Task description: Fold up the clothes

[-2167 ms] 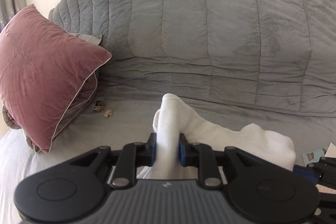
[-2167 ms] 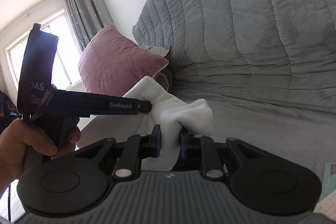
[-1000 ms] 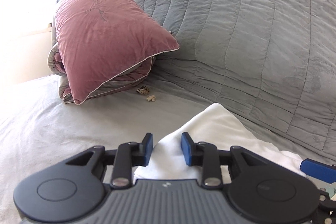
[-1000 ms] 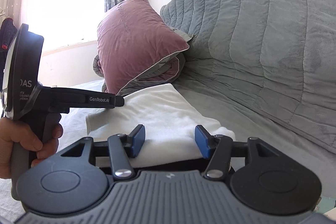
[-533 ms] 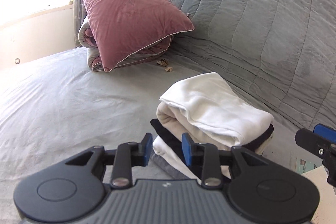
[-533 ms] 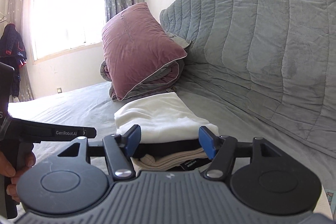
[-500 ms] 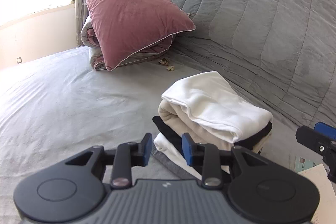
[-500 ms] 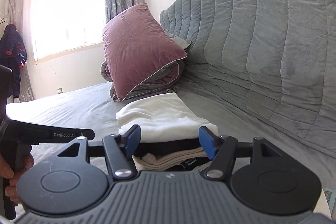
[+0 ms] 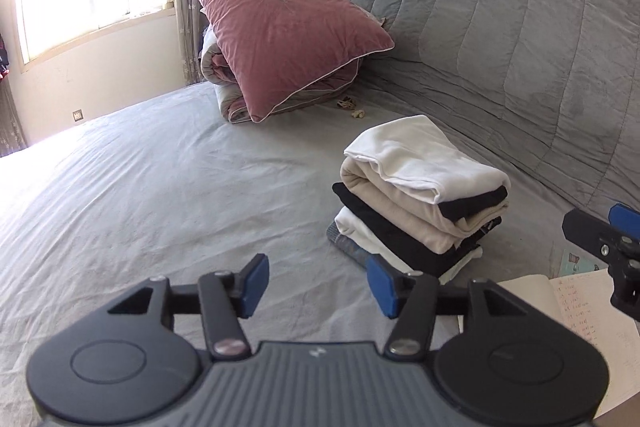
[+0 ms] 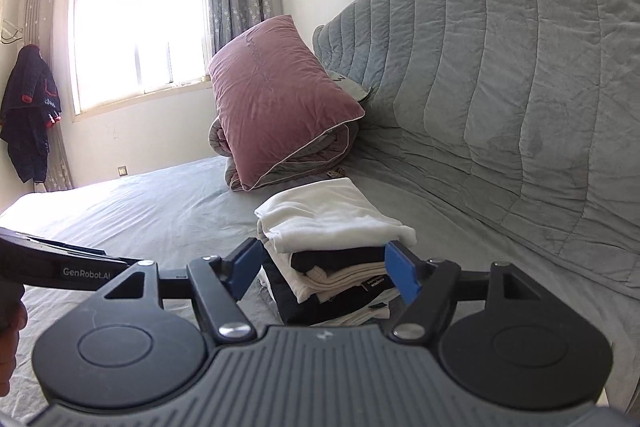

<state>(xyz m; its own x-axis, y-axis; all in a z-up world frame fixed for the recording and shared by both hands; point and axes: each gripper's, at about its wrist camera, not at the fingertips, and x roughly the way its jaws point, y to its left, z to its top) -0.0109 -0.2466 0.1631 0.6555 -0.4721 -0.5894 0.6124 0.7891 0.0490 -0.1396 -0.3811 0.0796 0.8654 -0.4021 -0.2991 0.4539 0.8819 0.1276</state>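
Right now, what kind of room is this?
Most likely a bedroom: a wide bed with a padded headboard, a pink pillow on rolled bedding, and a curtained window.

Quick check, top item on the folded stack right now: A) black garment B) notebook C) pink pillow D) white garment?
D: the white garment lies on top of the stack of folded clothes, with beige and black layers beneath it; nothing sits on it.

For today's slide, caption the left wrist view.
Folded white garment tops a clothes stack on the bed; left gripper empty, jaws opening.
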